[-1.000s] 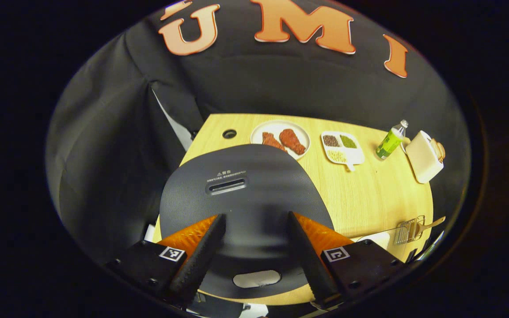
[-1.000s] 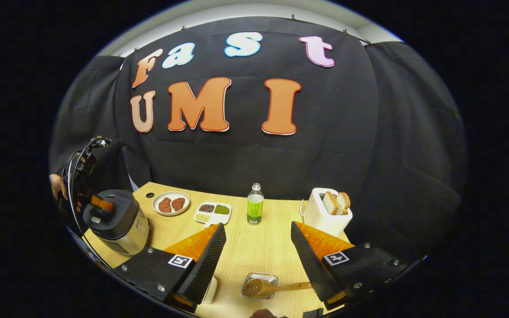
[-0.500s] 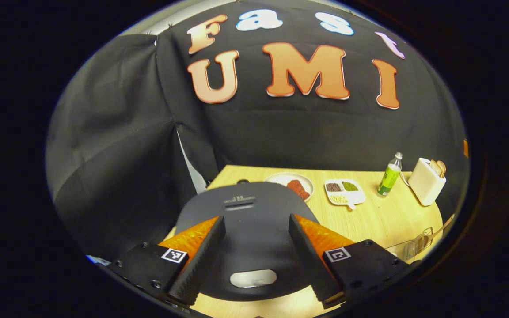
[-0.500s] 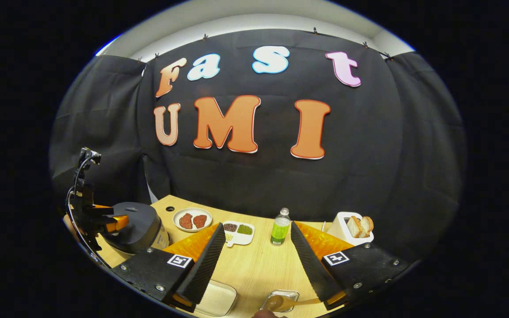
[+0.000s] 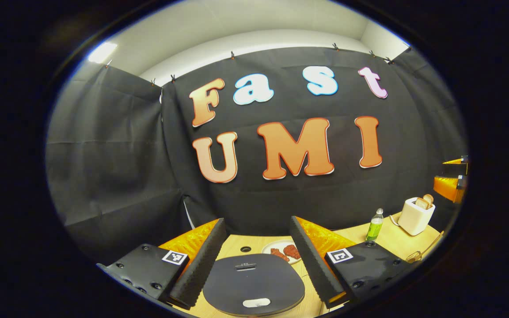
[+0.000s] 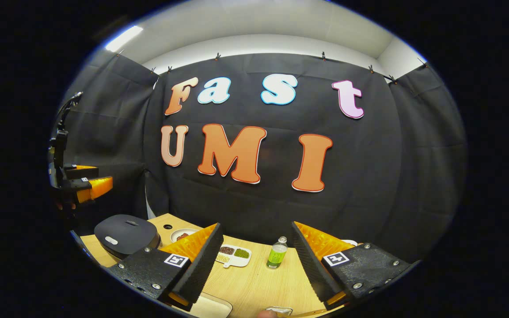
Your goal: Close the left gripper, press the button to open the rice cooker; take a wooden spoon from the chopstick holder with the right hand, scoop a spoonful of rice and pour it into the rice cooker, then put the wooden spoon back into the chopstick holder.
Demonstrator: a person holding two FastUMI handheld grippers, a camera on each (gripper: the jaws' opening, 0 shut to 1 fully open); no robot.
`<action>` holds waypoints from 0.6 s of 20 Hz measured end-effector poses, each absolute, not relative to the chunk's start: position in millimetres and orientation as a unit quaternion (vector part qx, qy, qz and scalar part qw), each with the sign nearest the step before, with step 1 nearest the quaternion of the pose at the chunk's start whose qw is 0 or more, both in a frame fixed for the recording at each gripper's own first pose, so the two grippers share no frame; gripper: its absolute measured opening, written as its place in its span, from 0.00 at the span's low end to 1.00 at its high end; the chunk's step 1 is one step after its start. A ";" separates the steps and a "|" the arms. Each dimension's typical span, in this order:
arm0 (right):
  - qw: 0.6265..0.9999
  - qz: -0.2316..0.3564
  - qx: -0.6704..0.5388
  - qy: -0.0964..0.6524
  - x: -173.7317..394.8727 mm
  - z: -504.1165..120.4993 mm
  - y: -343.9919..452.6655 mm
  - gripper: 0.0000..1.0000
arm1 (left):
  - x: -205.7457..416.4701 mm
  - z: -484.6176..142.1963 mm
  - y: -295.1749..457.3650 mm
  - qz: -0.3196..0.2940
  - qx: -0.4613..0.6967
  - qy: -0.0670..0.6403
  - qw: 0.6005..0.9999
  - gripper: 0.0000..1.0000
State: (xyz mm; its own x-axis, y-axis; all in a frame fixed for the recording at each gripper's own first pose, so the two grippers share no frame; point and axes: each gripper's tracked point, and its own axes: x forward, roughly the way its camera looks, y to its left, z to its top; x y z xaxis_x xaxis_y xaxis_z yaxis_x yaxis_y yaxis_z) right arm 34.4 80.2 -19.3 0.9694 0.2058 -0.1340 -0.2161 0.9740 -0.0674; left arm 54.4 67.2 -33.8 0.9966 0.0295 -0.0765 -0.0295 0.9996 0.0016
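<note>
Both grippers high above table, fingers apart.

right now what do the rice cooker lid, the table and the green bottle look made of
Rice cooker lid: probably matte dark plastic; even, dull surface with a moulded slot.
Table: wood or wood-look laminate; pale, with fine straight grain lines.
Green bottle: likely clear plastic; see-through neck, light cap, green band.

Surface: light wooden table | far left: dark-lidded rice cooker, lid down | behind it: plate of meat | middle: divided dish of beans, then green bottle | far right: white toaster holding bread
</note>
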 end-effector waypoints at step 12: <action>0.994 0.084 -0.032 0.063 27.4 -29.9 67.5 0.95 | 43.9 1.0 46.9 -0.002 -0.001 -0.016 1.000 1.00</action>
